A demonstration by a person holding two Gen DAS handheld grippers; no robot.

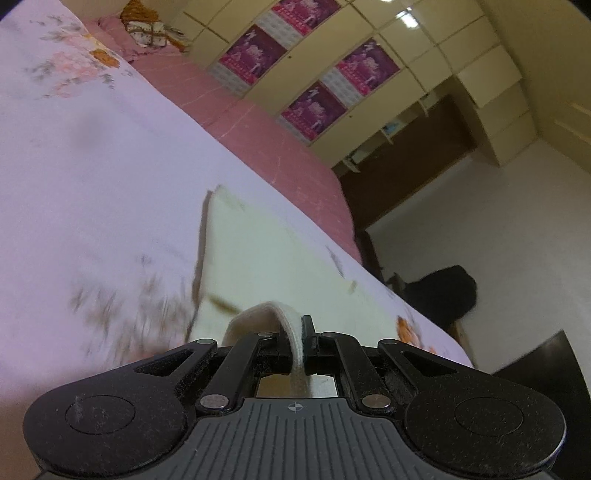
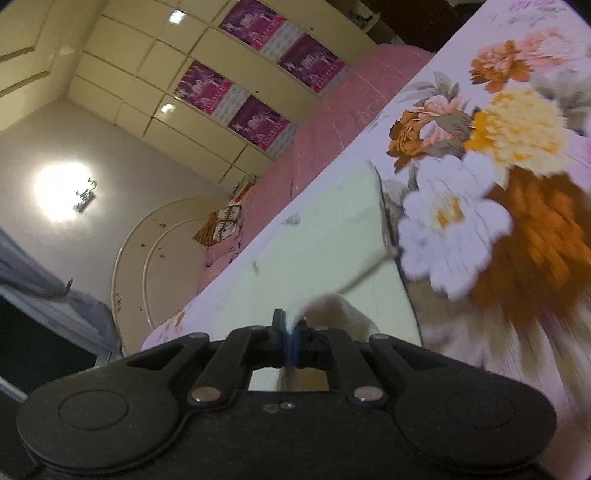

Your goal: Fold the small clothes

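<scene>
The left gripper (image 1: 300,338) is clenched on a ribbed, cream-coloured hem of the garment (image 1: 258,258), which loops up and over between its jaws in a thick fold. The right gripper (image 2: 291,334) is likewise clamped on an edge of the same garment (image 2: 325,236), a soft cream bulge of cloth rising just to the right of its jaws.

The garment is a small, pale cream piece, lying mostly flat on the floral bedsheet (image 1: 92,166) and stretching from both grippers toward the far side. Its surface looks smooth with a few faint brownish marks, and one side edge shows a thin dark line of shadow or trim. The near part is lifted where the grippers hold it; the far part rests on the sheet.

Beyond the sheet lies a pink quilt (image 1: 236,122), with a patterned bundle of cloth (image 1: 147,31) at its far left. Cream wardrobe doors (image 2: 155,66) carry purple posters (image 1: 369,68).
</scene>
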